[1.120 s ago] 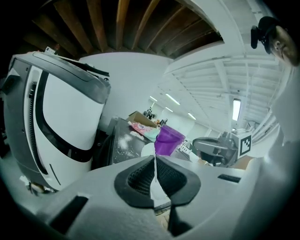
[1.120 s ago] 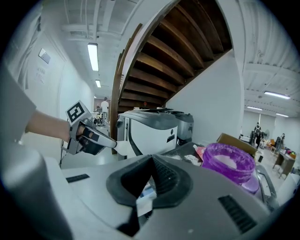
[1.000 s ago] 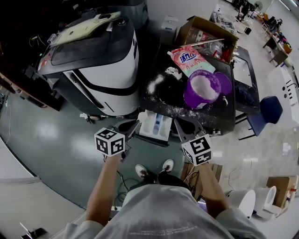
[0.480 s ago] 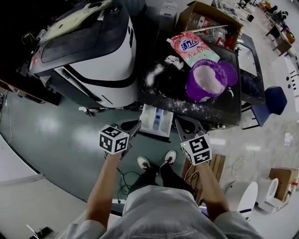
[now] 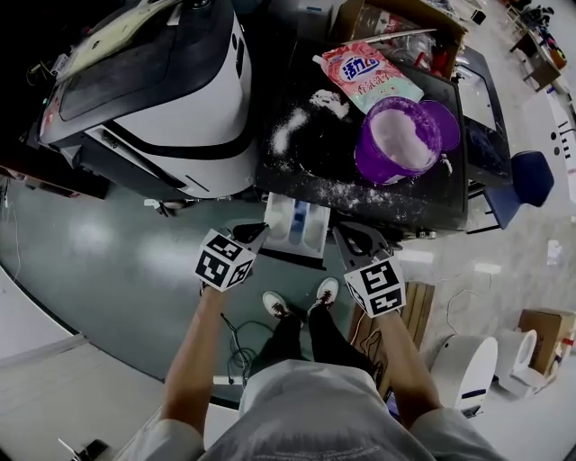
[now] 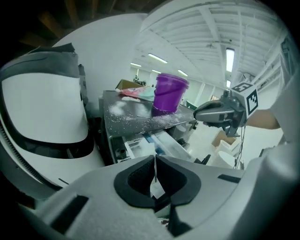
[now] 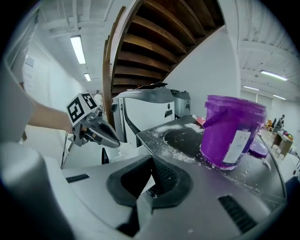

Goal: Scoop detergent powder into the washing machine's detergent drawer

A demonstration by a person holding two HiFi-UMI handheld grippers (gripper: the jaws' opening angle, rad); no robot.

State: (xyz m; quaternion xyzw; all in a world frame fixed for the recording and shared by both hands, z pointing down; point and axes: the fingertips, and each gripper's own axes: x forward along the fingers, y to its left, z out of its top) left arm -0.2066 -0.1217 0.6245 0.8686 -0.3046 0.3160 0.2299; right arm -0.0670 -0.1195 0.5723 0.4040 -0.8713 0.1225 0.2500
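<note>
The white detergent drawer (image 5: 297, 225) stands pulled out below a dark, powder-strewn top (image 5: 306, 153). On that top sit a purple bucket (image 5: 400, 140) of white powder, its lid (image 5: 447, 126) and a pink detergent bag (image 5: 364, 72). My left gripper (image 5: 263, 230) is shut and empty at the drawer's left front corner. At the drawer's right front corner my right gripper (image 5: 346, 236) is also shut and empty. In the left gripper view the drawer (image 6: 159, 143) lies just past my jaws (image 6: 155, 161). The bucket (image 7: 232, 129) rises ahead of the right gripper (image 7: 151, 168).
A white and black washing machine (image 5: 171, 99) stands left of the drawer. A blue chair (image 5: 531, 176) is at the right, an open cardboard box (image 5: 396, 18) behind the bag. White round bins (image 5: 468, 369) stand on the floor. The person's shoes (image 5: 274, 304) are below the drawer.
Both grippers have closed in a little on the drawer's front, the left one reaching its left corner. Both have stayed shut.
</note>
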